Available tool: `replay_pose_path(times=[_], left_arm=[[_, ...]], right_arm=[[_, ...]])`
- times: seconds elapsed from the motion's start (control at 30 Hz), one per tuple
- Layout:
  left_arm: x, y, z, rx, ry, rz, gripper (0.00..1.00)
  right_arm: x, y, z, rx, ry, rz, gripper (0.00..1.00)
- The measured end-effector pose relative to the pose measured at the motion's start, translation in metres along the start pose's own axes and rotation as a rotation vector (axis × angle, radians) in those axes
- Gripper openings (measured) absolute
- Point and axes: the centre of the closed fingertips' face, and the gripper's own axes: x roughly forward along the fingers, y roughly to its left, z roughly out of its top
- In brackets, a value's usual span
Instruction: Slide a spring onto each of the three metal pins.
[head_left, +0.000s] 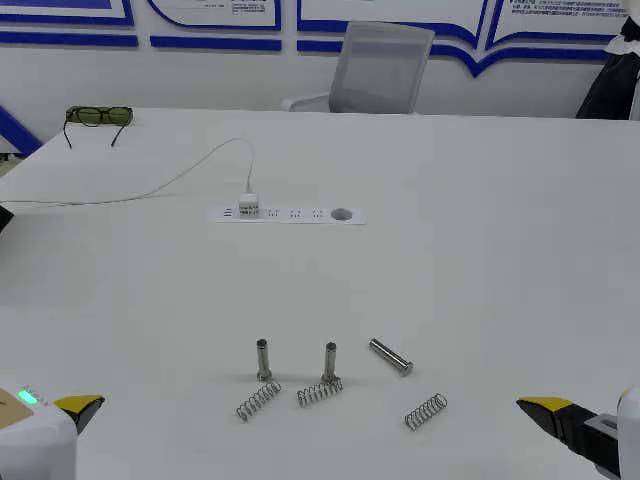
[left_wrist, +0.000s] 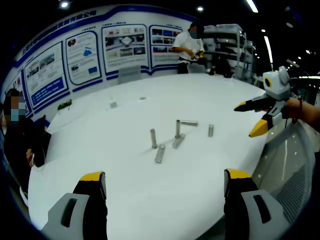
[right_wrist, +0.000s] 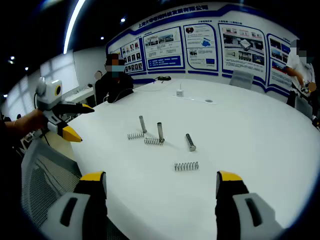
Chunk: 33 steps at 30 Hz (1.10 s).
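Two metal pins (head_left: 263, 360) (head_left: 329, 362) stand upright near the front of the white table (head_left: 480, 270), and a third pin (head_left: 390, 357) lies on its side to their right. Three loose springs (head_left: 259, 400) (head_left: 320, 392) (head_left: 426, 411) lie flat just in front of the pins. My left gripper (left_wrist: 165, 177) is open and holds nothing, off the table's front left corner (head_left: 80, 406). My right gripper (right_wrist: 160, 176) is also open and holds nothing, off the front right (head_left: 545, 408). Both are well apart from the pins and springs.
A white power strip (head_left: 287, 214) with a plugged adapter (head_left: 248, 206) and cable lies mid-table. Green glasses (head_left: 98, 116) rest at the far left. A grey chair (head_left: 380, 68) stands behind the table. People are around the room (left_wrist: 189, 46) (right_wrist: 116, 75).
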Motion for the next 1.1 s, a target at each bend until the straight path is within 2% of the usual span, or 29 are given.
replay_pose_path(times=[0.57,0.8,1.1], left_arm=[[0.0,-0.001,0.001,0.006,0.002,-0.002,0.98],[-0.001,-0.001,0.002,0.006,-0.003,-0.003,0.98],[0.0,-0.003,0.003,0.003,-0.005,-0.007,0.98]], right_arm=[[0.0,0.0,-0.001,0.004,0.002,0.0,0.91],[0.002,-0.001,0.005,-0.006,-0.006,0.0,0.91],[0.013,-0.011,0.016,-0.011,-0.001,-0.007,0.88]])
